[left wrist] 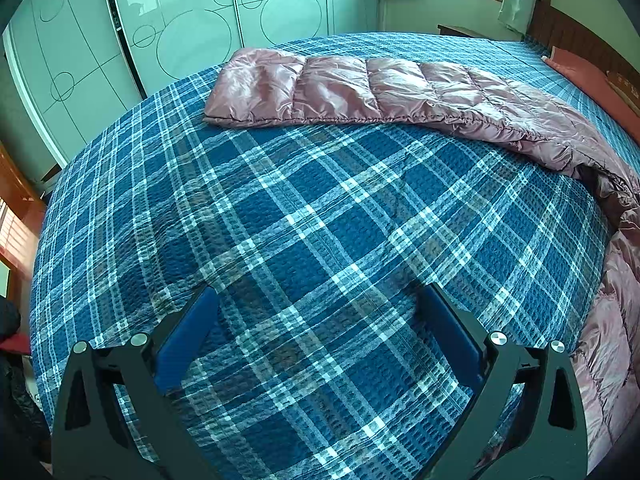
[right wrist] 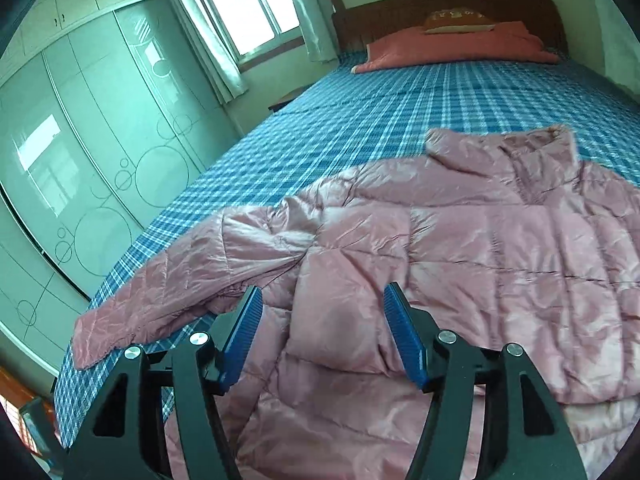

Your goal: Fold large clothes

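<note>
A pink quilted puffer jacket (right wrist: 460,248) lies spread flat on the bed's blue plaid cover (right wrist: 360,120), collar toward the headboard. Its left sleeve (right wrist: 160,300) stretches out toward the bed's side edge. The same sleeve (left wrist: 360,92) shows in the left wrist view, lying straight across the far part of the cover. My right gripper (right wrist: 322,300) is open and empty, held just above the jacket's body near the armpit. My left gripper (left wrist: 318,300) is open and empty above bare plaid cover (left wrist: 300,220), well short of the sleeve.
A mirrored wardrobe (right wrist: 80,140) runs along the bed's far side. A folded red quilt and a pillow (right wrist: 460,46) lie against the wooden headboard (right wrist: 440,8). A window with curtains (right wrist: 240,12) is in the corner. Wooden furniture (left wrist: 16,208) stands by the bed's foot.
</note>
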